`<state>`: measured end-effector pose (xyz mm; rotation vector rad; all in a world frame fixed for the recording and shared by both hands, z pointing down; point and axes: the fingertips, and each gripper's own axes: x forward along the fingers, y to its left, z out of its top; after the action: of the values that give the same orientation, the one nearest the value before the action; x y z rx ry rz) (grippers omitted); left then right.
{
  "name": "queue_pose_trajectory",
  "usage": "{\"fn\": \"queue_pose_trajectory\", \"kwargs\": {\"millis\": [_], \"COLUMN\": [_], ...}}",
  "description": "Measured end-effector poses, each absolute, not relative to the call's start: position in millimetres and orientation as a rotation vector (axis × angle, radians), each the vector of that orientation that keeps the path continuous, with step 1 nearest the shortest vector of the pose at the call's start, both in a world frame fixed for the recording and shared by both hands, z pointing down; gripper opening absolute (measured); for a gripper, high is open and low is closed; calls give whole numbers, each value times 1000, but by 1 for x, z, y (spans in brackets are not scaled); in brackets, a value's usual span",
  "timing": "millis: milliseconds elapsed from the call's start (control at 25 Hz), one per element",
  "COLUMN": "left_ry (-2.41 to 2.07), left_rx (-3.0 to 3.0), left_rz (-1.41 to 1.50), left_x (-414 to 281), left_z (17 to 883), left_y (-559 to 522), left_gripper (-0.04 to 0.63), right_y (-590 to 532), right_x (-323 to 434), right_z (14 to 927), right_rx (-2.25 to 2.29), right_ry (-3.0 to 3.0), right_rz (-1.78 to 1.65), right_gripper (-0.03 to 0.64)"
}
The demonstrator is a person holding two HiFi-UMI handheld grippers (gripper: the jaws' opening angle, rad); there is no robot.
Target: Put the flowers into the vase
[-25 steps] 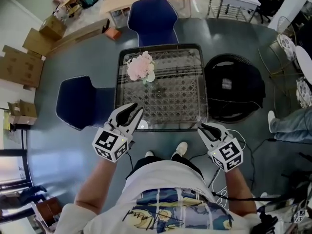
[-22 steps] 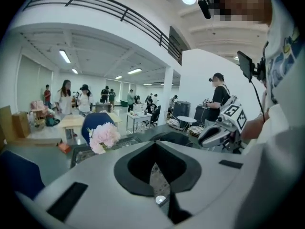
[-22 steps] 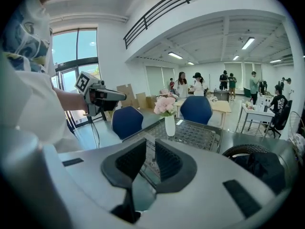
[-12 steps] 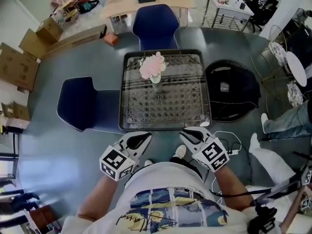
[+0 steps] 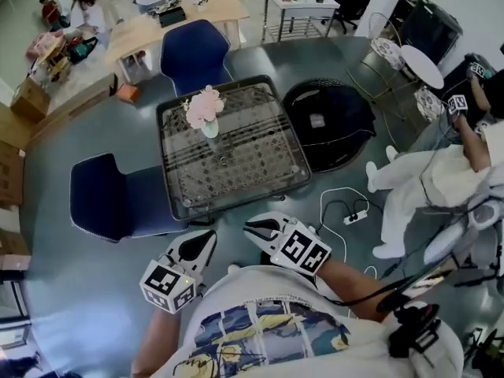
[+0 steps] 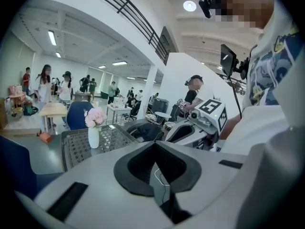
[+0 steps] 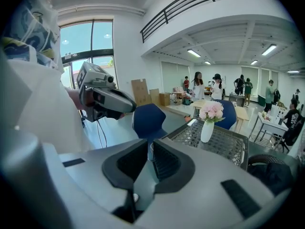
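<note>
Low in the frame, left of the middle, the left gripper has its jaws closed on nothing. Higher up, the pink flowers stand in the white vase on the table. Low in the middle, the right gripper is also closed and empty.

Table top was glossy glass over lattice weave. Vase was smooth, glossy white. Floor was polished grey.

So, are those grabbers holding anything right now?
No, nothing is held. The left gripper and the right gripper are both shut and empty. The flowers stand in the vase on the table, away from both.
</note>
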<state>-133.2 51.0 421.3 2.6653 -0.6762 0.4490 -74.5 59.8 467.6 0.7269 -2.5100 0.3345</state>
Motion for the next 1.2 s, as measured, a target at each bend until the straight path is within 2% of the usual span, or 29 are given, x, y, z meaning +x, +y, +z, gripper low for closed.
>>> {"fn": "queue_pose_trajectory", "kwargs": {"millis": [640, 1200], "left_ry": [-599, -616], "left_rx": [2673, 2667], "left_rz": [496, 492], "left_x": [-178, -174], "left_z": [423, 445], "left_y": [112, 120], "left_gripper": [9, 9], "right_y": [122, 127], "right_x": [-137, -137], "right_z": [452, 465], "right_rx": [721, 700], "right_ry": [-2492, -2480], "right_rz": [317, 278], "right_gripper": [35, 26]}}
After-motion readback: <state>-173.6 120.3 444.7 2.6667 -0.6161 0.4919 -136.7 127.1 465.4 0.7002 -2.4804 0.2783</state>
